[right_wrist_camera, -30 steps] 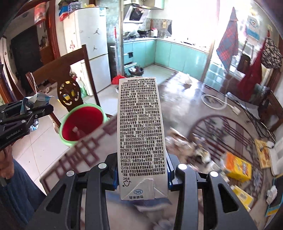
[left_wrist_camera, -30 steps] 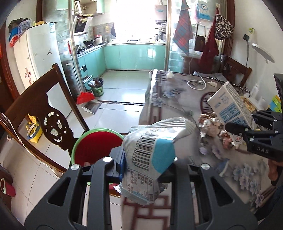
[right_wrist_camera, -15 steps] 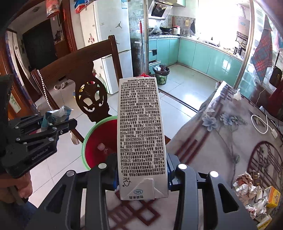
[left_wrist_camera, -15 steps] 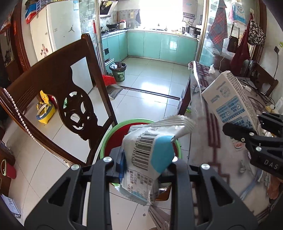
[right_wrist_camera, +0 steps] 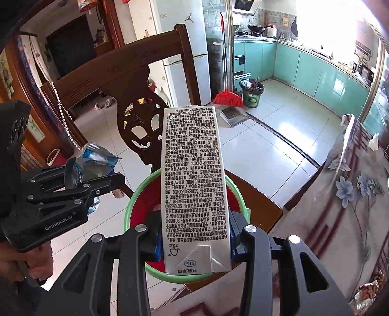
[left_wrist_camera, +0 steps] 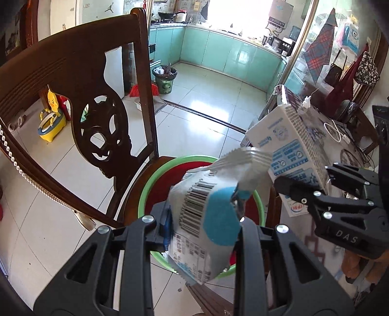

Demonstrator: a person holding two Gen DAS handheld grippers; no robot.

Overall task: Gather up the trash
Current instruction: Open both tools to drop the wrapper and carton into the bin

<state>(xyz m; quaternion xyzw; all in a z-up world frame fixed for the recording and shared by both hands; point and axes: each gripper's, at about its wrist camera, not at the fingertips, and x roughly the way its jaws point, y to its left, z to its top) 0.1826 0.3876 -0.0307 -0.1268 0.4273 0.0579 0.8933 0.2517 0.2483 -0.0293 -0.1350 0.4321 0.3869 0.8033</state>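
Behind the green bin (left_wrist_camera: 145,192), a chair (left_wrist_camera: 80,80) backrest stands.

Both wrist views are brightly lit by daylight entering through the kitchen window (left_wrist_camera: 220,13), which is blown out to white and throws a glare patch on the pale glossy floor tiles (left_wrist_camera: 194,103) and a sheen on the turquoise glossy cabinet doors (right_wrist_camera: 313,65). Focus is sharp at centre: the small print on the silver printed carton (right_wrist_camera: 194,189) is legible, with no motion blur evident. Strong fisheye distortion bows the dark carved wooden chair back (left_wrist_camera: 73,80), and the corners vignette to black.
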